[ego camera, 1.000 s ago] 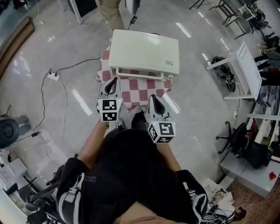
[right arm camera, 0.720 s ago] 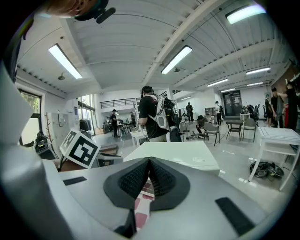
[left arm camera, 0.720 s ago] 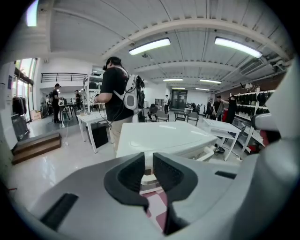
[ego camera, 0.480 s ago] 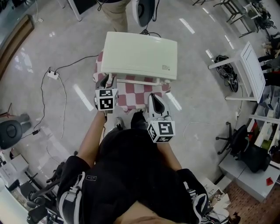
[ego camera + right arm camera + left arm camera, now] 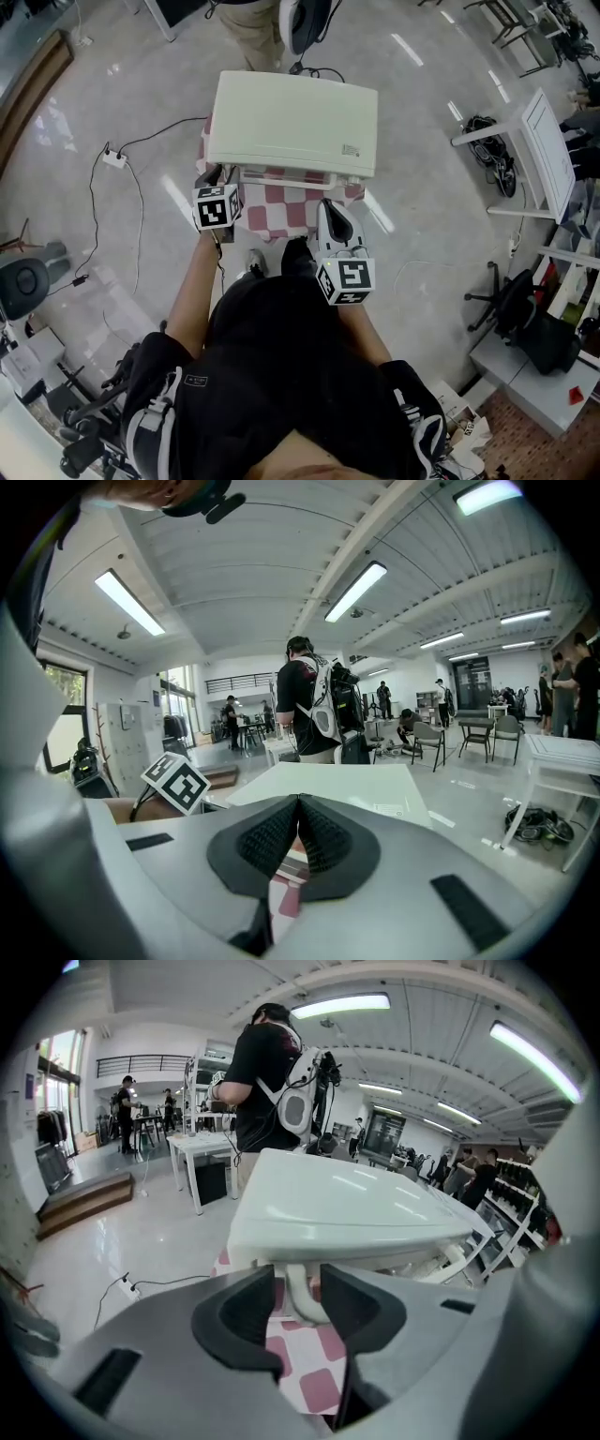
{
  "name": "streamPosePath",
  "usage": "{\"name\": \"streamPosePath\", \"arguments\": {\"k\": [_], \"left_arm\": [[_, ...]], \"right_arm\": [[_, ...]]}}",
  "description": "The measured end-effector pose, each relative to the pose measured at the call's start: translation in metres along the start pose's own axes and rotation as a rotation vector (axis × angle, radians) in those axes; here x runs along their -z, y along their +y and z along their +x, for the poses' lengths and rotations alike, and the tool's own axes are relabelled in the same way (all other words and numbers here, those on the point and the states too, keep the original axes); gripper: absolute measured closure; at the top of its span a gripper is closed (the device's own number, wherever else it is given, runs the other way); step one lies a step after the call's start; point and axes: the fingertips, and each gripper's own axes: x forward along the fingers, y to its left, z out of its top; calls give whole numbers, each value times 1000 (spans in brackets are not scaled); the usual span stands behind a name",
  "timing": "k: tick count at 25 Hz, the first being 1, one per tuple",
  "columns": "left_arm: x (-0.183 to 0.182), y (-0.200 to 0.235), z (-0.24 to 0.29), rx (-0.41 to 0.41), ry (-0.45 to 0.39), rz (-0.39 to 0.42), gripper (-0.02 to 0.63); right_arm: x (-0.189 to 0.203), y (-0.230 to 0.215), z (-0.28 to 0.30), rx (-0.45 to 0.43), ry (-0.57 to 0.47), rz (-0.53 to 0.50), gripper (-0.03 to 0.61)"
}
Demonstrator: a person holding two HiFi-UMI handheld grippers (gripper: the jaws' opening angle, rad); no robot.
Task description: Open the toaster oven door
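Note:
A cream toaster oven (image 5: 292, 122) stands on a red-and-white checked cloth (image 5: 281, 208), with its door closed. A pale bar handle (image 5: 286, 175) runs along its front. My left gripper (image 5: 217, 180) is at the oven's front left corner. In the left gripper view its jaws (image 5: 298, 1283) have just been opening and stand open, with the handle's left end post (image 5: 302, 1302) between the pads and not pressed. My right gripper (image 5: 330, 211) hangs over the cloth short of the handle's right part. It is shut with nothing in it (image 5: 298, 810).
A person (image 5: 246, 19) with a white device on the back stands just behind the oven. A power strip (image 5: 114, 160) and its cable lie on the floor to the left. A white table (image 5: 539, 150) and chairs stand at the right.
My left gripper has moved up the picture and down to the oven's front left corner, at the handle's end. The oven now lies closer to both grippers.

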Motion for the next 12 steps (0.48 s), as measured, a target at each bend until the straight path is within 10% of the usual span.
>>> {"name": "streamPosePath", "arguments": {"k": [12], "left_arm": [[6,-7,4,93,78,-11,500]], "right_arm": [[-3,-2,7,5,-14,7,555]]}}
